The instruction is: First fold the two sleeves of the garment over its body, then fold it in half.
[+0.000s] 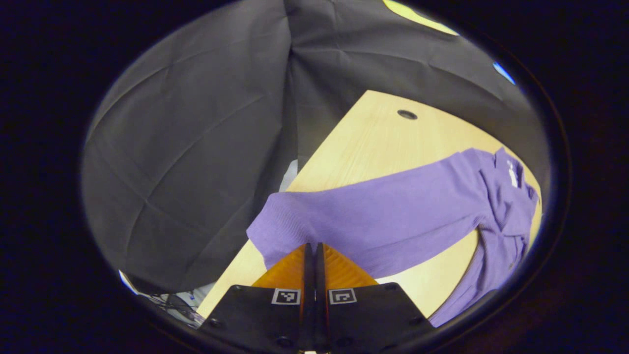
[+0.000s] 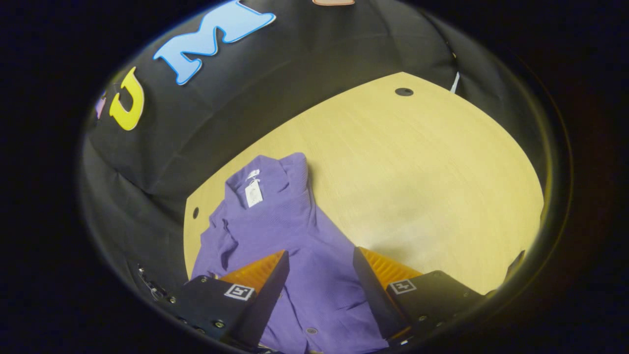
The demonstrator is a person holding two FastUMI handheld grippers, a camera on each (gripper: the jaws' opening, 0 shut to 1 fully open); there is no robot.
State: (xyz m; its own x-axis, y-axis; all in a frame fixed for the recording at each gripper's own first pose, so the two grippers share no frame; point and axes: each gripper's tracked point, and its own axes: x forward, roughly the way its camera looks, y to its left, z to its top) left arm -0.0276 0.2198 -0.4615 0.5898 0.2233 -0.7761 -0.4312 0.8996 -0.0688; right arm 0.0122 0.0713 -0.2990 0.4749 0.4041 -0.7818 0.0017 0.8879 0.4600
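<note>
With the left gripper [image 1: 314, 253] pinched tight on the sleeve [image 1: 373, 221], carry it across the garment [image 2: 285, 231] lying between the right gripper [image 2: 319, 268]'s 2 wide-spread fingers, keeping it flat.

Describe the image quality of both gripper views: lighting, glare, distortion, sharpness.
Left gripper view: dim, fisheye bends the table edge; the purple garment is fairly sharp, softening toward the rim; left gripper fingers close together. Right gripper view: brighter, a pale glare patch on the table; the garment and its white tag are clear, edges darken; right gripper open.
</note>
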